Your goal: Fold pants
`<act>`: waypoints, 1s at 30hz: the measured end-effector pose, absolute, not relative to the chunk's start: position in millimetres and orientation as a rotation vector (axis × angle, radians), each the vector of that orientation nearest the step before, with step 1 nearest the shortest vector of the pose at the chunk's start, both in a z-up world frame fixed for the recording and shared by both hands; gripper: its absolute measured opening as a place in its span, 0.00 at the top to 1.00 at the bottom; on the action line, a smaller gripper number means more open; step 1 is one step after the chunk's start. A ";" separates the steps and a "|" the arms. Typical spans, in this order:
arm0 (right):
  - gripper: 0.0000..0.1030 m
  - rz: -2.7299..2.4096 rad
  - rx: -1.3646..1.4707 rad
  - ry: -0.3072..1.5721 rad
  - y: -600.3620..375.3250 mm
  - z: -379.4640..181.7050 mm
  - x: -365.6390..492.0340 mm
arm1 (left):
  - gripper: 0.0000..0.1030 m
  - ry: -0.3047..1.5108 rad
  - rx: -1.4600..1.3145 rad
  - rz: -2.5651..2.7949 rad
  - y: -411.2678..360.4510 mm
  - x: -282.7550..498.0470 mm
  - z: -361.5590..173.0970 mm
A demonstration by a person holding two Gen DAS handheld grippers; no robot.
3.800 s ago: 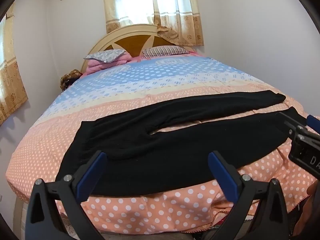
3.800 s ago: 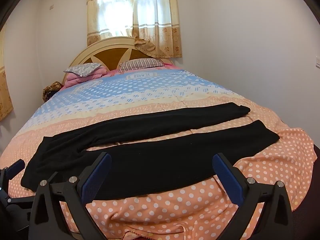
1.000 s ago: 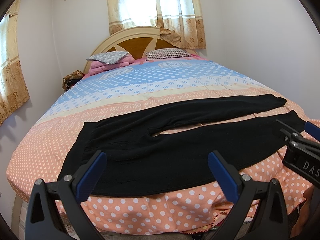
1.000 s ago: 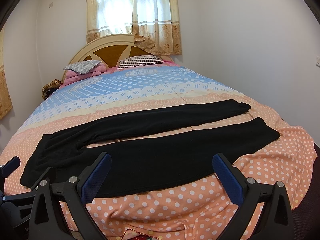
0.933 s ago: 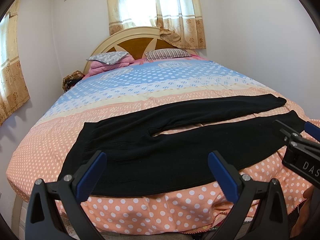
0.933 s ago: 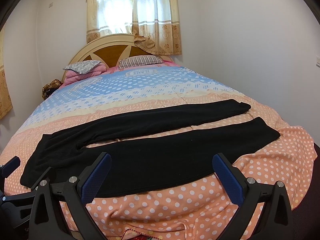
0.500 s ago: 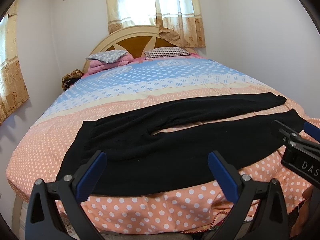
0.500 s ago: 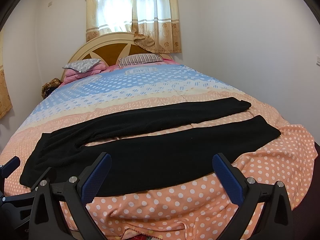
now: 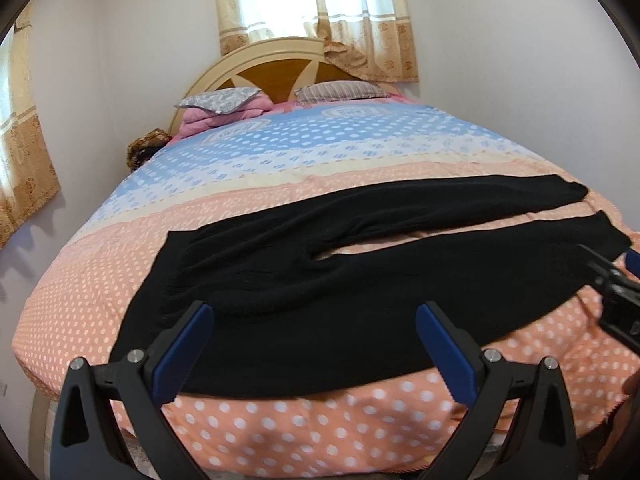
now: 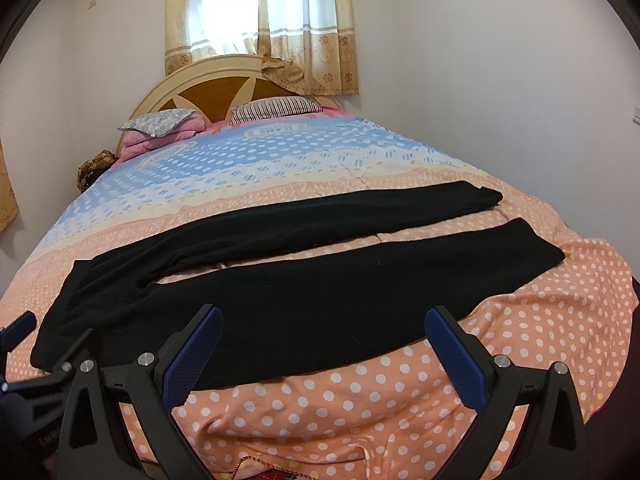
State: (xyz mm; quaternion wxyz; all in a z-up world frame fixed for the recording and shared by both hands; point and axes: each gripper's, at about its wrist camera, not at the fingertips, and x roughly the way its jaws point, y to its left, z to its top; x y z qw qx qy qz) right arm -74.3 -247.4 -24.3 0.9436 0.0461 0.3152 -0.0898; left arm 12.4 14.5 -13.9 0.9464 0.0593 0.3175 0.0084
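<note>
Black pants [image 9: 304, 304] [image 10: 280, 300] flat on the bedspread [image 9: 360, 160] [image 10: 520, 340], unfolded, lying crosswise near the foot of the bed. Waistband to the left, both legs running right w/ a strip of peach fabric showing btwn them. Near leg right along the bed's front edge. Left gripper [image 9: 314, 344] wide open, nothing in it, hovering in front of the waist/seat area, not touching. Right gripper [image 10: 322, 354] also spread wide & empty, over the near leg's lower half (its tip pokes into the left view at far right). Beyond: pillows [image 9: 340, 90] [image 10: 276, 106], headboard [image 9: 276, 68] [image 10: 212, 92], curtains [image 9: 312, 12] [image 10: 260, 20].
</note>
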 end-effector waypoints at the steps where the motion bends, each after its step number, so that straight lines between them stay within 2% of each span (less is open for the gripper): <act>1: 0.01 -0.184 0.098 0.646 -249.4 -27.3 -72.5 | 0.00 0.652 0.120 0.030 20.1 17.5 -16.0; 8: 0.01 -0.194 0.123 0.697 -261.3 -44.3 -46.8 | 0.00 0.713 0.088 0.105 57.7 57.3 -29.2; 17: 0.01 -0.128 0.038 0.695 -232.7 -21.5 27.3 | 0.00 0.776 0.055 0.193 114.7 109.0 -35.9; 22: 0.01 0.011 -0.043 0.688 -207.5 -22.7 66.5 | 0.00 0.851 0.000 0.251 180.8 139.9 -39.2; 25: 0.09 0.056 -0.085 0.686 -200.0 -26.1 82.7 | 0.01 0.888 -0.077 0.235 214.2 160.1 -43.2; 27: 0.24 0.080 -0.101 0.705 -195.5 -30.3 96.4 | 0.08 0.920 -0.143 0.227 234.6 180.5 -49.5; 28: 0.25 0.089 -0.098 0.715 -194.0 -32.4 101.2 | 0.14 0.937 -0.171 0.212 239.4 189.7 -52.7; 30: 0.25 0.106 -0.069 0.743 -194.4 -38.0 111.5 | 0.15 0.956 -0.216 0.181 244.1 204.2 -59.9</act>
